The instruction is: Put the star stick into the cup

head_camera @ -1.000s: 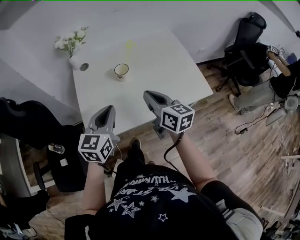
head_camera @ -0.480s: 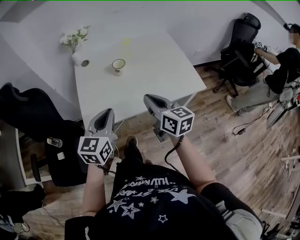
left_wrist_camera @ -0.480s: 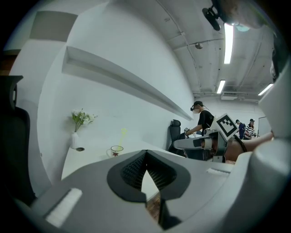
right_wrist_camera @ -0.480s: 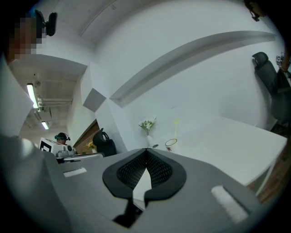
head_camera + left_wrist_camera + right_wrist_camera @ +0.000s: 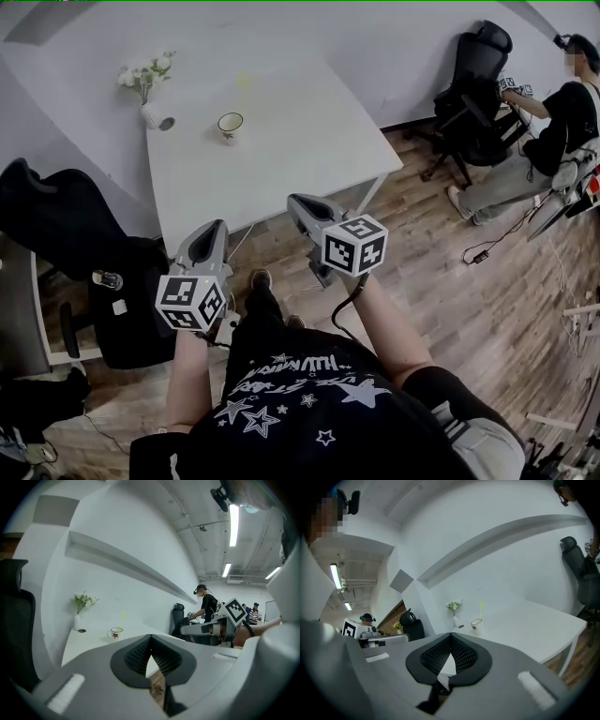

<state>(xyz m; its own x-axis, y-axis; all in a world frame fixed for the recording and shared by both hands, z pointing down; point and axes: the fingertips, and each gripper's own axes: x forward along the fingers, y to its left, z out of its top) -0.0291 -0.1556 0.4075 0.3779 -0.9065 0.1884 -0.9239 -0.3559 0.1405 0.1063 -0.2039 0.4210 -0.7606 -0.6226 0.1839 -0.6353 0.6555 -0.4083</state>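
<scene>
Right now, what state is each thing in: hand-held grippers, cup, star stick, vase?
Left hand-held gripper: shut, empty.
Right hand-held gripper: shut, empty.
Cup: upright, no stick inside.
Star stick: lying on table, outside cup.
Vase: upright, holding flowers.

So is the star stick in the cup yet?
Not yet. Nothing looks done: the star stick sits on the table beyond the cup. The left gripper and right gripper are both shut, empty and short of the table. To do: reach, grab the stick, drop it in.
</scene>
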